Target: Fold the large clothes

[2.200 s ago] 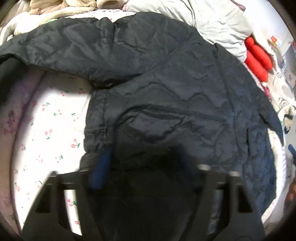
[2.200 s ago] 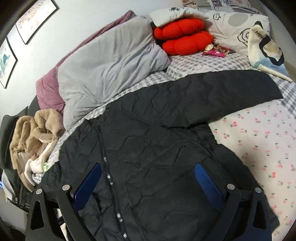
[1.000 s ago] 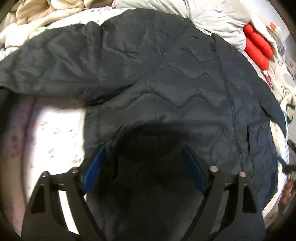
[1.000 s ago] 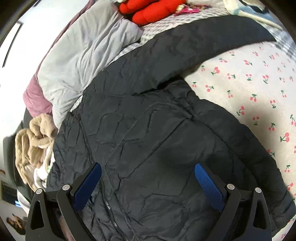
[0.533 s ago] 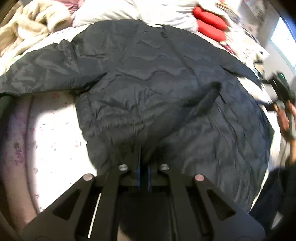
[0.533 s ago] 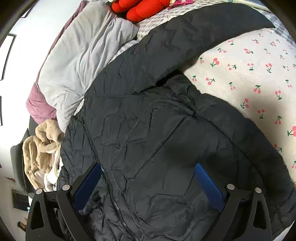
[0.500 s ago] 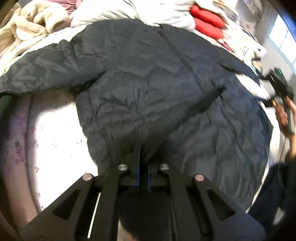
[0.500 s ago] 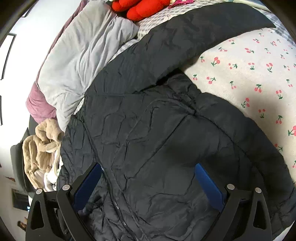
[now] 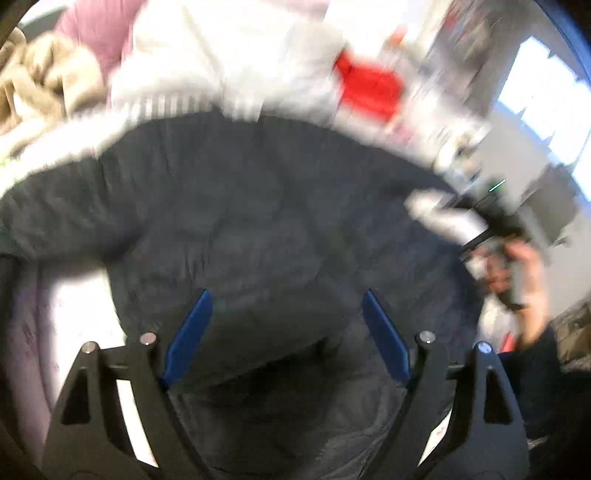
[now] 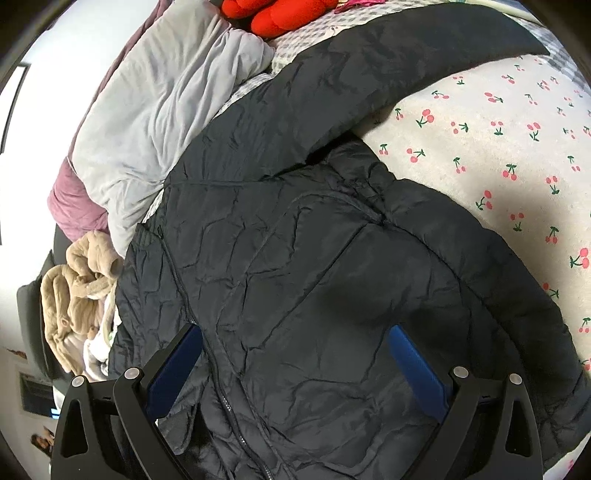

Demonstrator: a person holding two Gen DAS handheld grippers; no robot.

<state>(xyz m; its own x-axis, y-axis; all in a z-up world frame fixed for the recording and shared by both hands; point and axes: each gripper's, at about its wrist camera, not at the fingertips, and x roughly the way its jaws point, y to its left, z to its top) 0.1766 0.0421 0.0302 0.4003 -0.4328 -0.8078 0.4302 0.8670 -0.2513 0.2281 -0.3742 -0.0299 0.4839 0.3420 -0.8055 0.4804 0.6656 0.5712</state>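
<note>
So the jacket (image 10: 295, 240) is a dark quilted puffer spread flat on the bed, zipper side up, one sleeve (image 10: 406, 48) stretched out toward the far edge. It fills most of both views.

Left tool (image 9: 284, 321) hangs over the jacket's lower part with its blue pads wide apart and the jaws opening, nothing pinched between them. Right tool (image 10: 295, 358) sits over the jacket too, pads spread wide on either side of the fabric, gripping nothing. From the left wrist view you can see the right hand (image 9: 517, 266) wrapped around that tool's handle, off past the jacket's edge.

Bed has a white sheet (image 10: 498, 147) with little cherries on it. Behind the jacket there's a grey duvet (image 10: 159, 110) piled up with a mauve blanket (image 10: 77, 206) under it, a red cushion (image 10: 280, 14), and a heap of beige fleece (image 10: 77, 288) at the side. Wall is plain white; a bright window (image 9: 546, 96) shows in the left view.

That left view is heavily motion-smeared, so everything beyond the jacket is just blobs of colour. The hem nearest the cameras is hidden behind the tool frames.
</note>
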